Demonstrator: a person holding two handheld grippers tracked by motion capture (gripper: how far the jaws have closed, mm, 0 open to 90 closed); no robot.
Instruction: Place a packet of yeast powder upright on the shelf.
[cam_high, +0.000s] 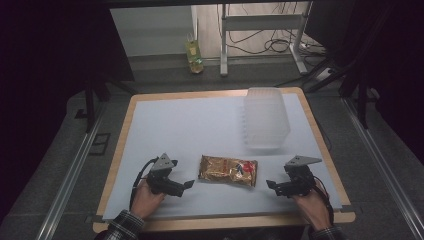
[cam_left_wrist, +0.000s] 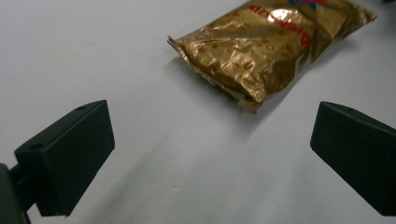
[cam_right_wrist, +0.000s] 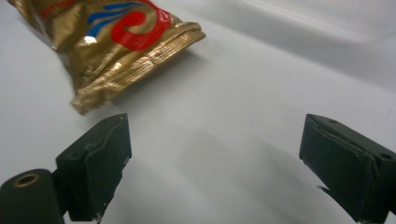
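Note:
A gold foil snack bag with red and blue print lies flat near the front middle of the white table. My left gripper rests on the table just left of the bag, open, its jaws wide apart with nothing between them. In the left gripper view the bag lies ahead and to the right of my left gripper. My right gripper sits just right of the bag, open and empty. The right gripper view shows the bag's crimped end ahead at upper left of my right gripper.
A clear ribbed plastic container stands at the back right of the table. The table has a wooden rim. Beyond it on the floor stand a yellow-green bottle and a desk frame with cables.

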